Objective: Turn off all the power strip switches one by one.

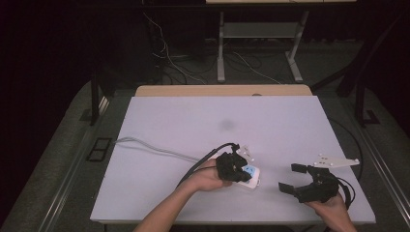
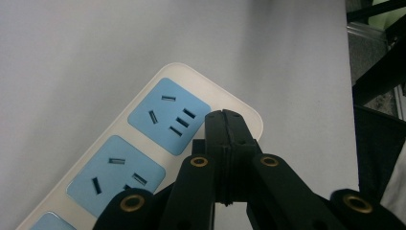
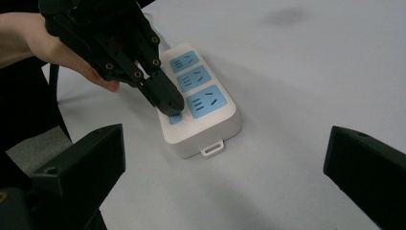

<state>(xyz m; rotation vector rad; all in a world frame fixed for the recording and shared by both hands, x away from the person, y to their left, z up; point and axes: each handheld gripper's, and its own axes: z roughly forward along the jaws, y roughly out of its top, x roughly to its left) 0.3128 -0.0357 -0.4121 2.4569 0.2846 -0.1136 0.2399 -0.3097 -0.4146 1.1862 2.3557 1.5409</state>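
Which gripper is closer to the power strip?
Left. The left gripper, jaws shut, has its tip down on the power strip; the right gripper sits open, apart, to its right.

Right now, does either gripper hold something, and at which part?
Nothing is held. The left gripper is shut, its joined tips pressing down on the blue button of the power strip. The right gripper stands open beside the strip, apart from it.

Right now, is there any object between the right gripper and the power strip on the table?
Nothing visible stands between them. The right gripper is open and apart from the power strip, with bare table between. The shut left gripper is already on the strip's small blue button.
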